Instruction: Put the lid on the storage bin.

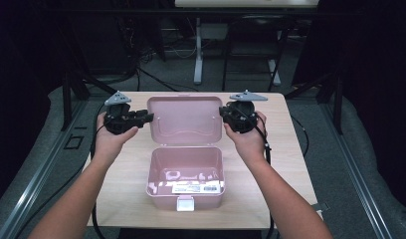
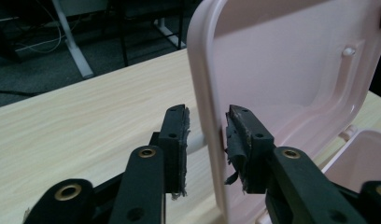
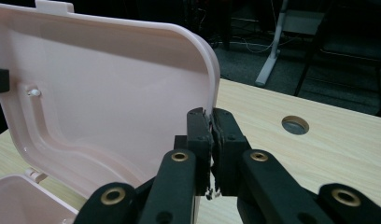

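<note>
Between the parted jaws of the left gripper [image 2: 206, 140] stands the lid's [image 1: 184, 119] edge, unclamped; the right gripper [image 3: 212, 140] pinches its opposite edge. Mid-table, the pink plastic box [image 1: 185, 178] looks light, rigid, slippery; hold the rim.

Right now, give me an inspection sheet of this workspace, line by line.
Surface: light wooden table, round hole near the right gripper.
Job's things: pink plastic box, open, barcode label inside; its hinged pink lid stands upright.
Clutter: nothing seen.
Grippers: left gripper open, jaws astride the lid's edge; right gripper closed at the lid's other edge.
Cables: black cable trailing by the right wrist.
Surroundings: dark room, grey floor, white desk leg behind.
</note>
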